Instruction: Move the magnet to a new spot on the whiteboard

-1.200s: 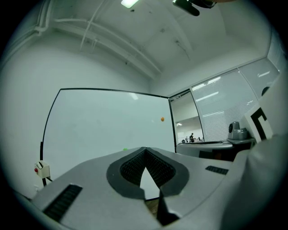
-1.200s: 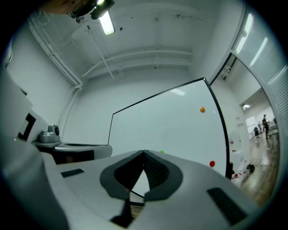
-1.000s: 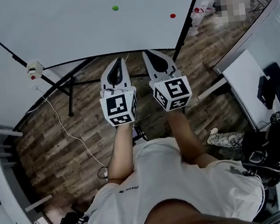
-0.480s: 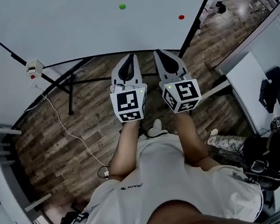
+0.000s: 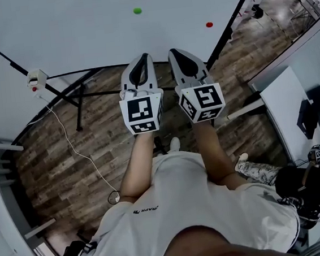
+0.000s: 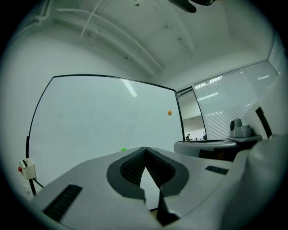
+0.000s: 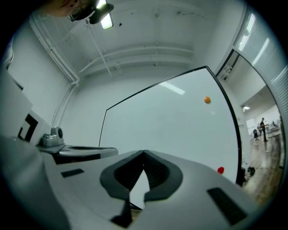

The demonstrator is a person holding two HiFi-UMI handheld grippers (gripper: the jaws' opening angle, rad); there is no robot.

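Note:
The whiteboard point(image 5: 81, 30) stands ahead of me on a black frame. It carries a green magnet point(image 5: 137, 10) near the middle and a red magnet point(image 5: 209, 25) toward its right edge. An orange magnet point(image 7: 207, 100) sits higher up, seen only in the two gripper views. My left gripper point(image 5: 144, 57) and right gripper point(image 5: 173, 52) are held side by side, pointing at the board's lower edge, short of it. Both are shut with nothing between the jaws. In the left gripper view the green magnet point(image 6: 123, 149) shows just left of the left gripper point(image 6: 145, 148).
The board's black stand bars point(image 5: 96, 93) cross the wooden floor below the grippers. A small white box with a red button point(image 5: 37, 79) hangs at the left, its cable point(image 5: 74, 150) trailing over the floor. A white table point(image 5: 281, 92) and a dark bag point(image 5: 308, 188) lie to the right.
Both grippers have moved together toward the whiteboard, and the person's body has come forward with them. Their jaws stay shut. The magnets have not moved on the board.

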